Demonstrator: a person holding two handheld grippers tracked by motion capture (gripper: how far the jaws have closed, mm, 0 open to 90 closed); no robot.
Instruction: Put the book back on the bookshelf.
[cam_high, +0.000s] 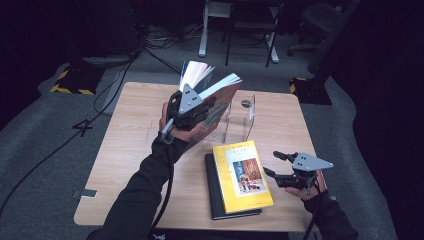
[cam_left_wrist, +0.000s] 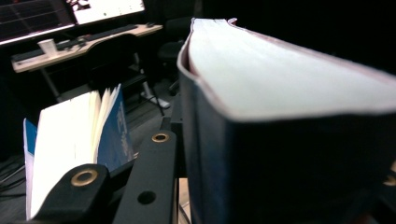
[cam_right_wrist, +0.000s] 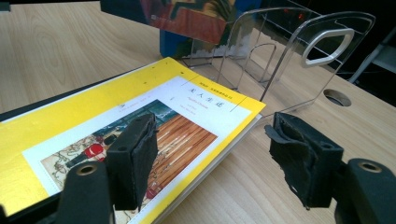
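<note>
2 books (cam_high: 207, 90) are carried above the far half of the table (cam_high: 130, 150) in the left gripper (cam_high: 192, 107), whose jaws pinch the thicker, dark-covered volume; the thinner blue one fans open beside it, apparently sharing the grip. The pair hovers just left of the clear acrylic book stand (cam_high: 240, 117). In the left gripper view the thick book's page block (cam_left_wrist: 289, 70) faces upward and away, so its long axis seems to run obliquely from the hand up toward the far edge, spine down at the jaws, tilted rather than upright. The right gripper (cam_high: 282, 170) rests near the table's right edge with jaws spread and nothing between them, just beside the yellow book (cam_high: 242, 175), which lies flat on a black book (cam_high: 215, 190), long axis running near to far. Risks: the splayed blue pages could catch a stand divider; the loosely held thinner book could slip free; a tilted entry could push the light stand across the table
</note>
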